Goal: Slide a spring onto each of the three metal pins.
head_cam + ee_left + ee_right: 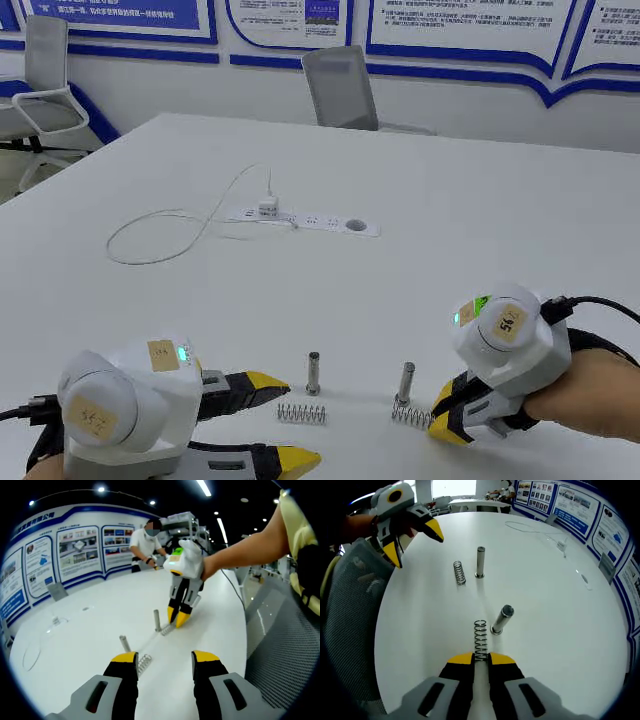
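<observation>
Springs lie flat on the desk (pixel 420 200) at six o'clock in the head view, each just in front of an upright pin and not on it. Our right tongs (pixel 480 656) are clenched on the near end of one spring (pixel 480 637), with a metal pin (pixel 501 620) just beside it at one o'clock in the right gripper view. Our left tongs (pixel 165 657) are released, jaws apart and grasping nothing, with the second spring (pixel 144 662) beside the left jaw tip and the second pin (pixel 124 643) near it at eleven o'clock.
</observation>
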